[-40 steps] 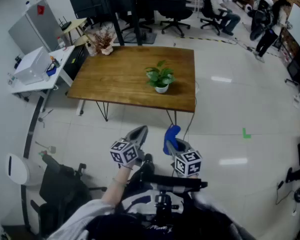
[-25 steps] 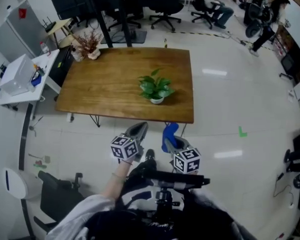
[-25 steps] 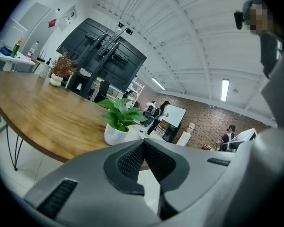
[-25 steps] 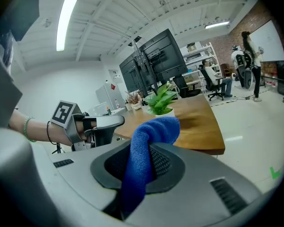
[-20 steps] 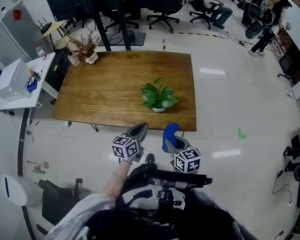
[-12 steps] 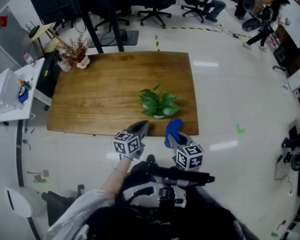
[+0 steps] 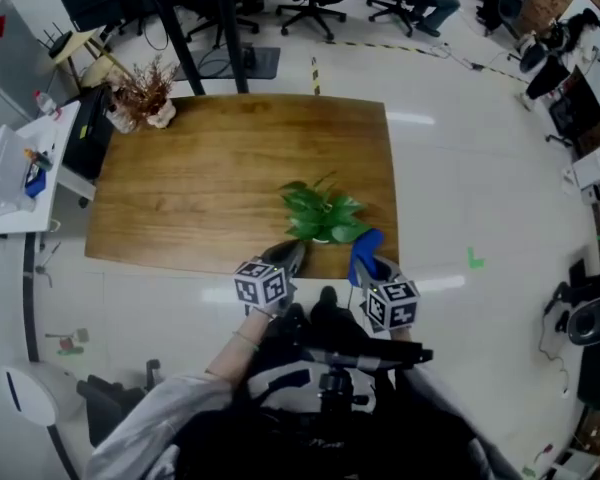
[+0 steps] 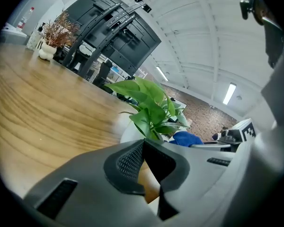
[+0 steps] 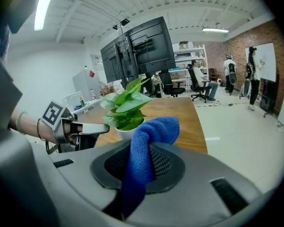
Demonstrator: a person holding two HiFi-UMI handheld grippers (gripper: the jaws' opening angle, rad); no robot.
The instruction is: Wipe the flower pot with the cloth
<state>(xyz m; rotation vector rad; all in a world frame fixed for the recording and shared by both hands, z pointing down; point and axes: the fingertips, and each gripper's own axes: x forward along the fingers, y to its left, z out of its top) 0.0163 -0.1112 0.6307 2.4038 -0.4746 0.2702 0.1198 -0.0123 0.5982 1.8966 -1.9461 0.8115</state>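
Flower pot [image 9: 125, 133] first: small, white and smooth-walled, it stands on the wooden surface [image 7: 200, 168] close to the near edge, at about 5 o'clock on the tabletop. Broad green leaves [image 7: 323, 213] spread over its rim and hide most of it from above. From where I stand it looks light, and that is the snag. A smooth pot on polished wood will probably slide or rock under a sideways rub, and the edge is right there.

The cloth [image 9: 149, 143] is blue, soft and limp, and it flops over itself in a thick fold. The right tool [image 9: 142, 160] has its jaws closed on the cloth, with the free end poking out ahead. It hangs just off the surface edge at about 4 o'clock from the pot, near it but apart.

The left tool [image 8: 144, 143] holds nothing; its pads meet at the tips. It sits at about 7 o'clock from the pot, also apart from it.

I would judge the best hold to be low on the pot's wall, beneath the leaves, on the side away from the cloth. The stems look too tender to take any grip. The glaze may be slippery, so a hold across the wall seems safer than a pinch on the rim. Light strokes around the wall should suit it.
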